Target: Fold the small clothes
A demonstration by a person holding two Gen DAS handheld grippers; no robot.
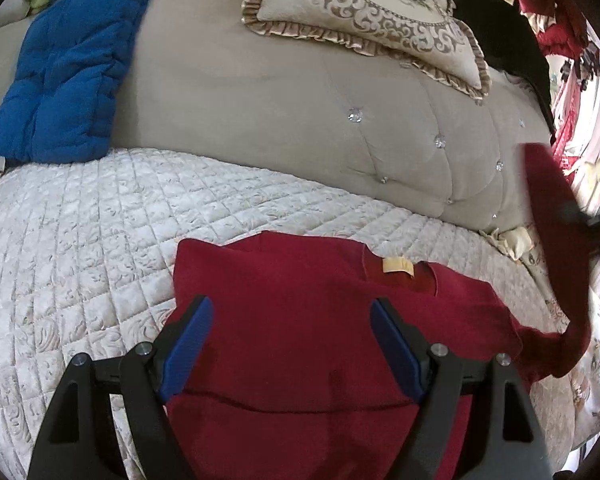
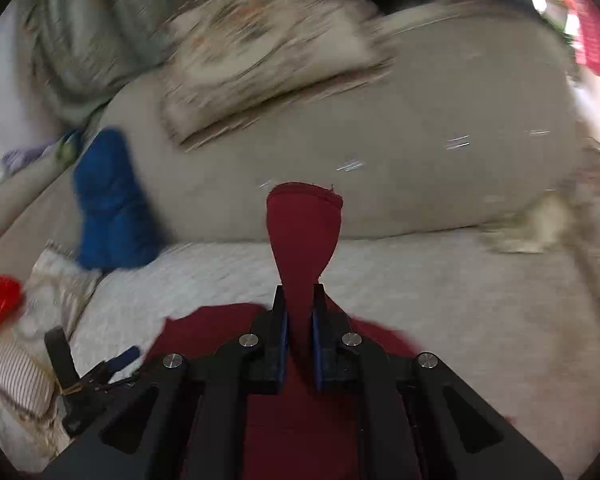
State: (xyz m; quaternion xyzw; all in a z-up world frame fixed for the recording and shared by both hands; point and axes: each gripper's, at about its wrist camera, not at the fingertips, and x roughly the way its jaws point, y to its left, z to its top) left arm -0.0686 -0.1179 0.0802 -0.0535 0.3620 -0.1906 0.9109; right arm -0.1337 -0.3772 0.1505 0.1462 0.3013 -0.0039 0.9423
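Left gripper (image 1: 290, 344): fingers wide, hovering over shirt body, nothing held.
Red shirt (image 1: 300, 320): flat on quilted cover (image 1: 80, 240), collar far.
Sleeve (image 2: 302, 232): lifted right of body, axis pointing far.
Right gripper (image 2: 300, 344): pinching sleeve; nearer arm for folding leftward.

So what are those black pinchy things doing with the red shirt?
A person is folding a small red shirt on the quilted bed cover. The right gripper has pinched a sleeve and holds it up off the bed. The left gripper is open over the shirt's body, gripping nothing.
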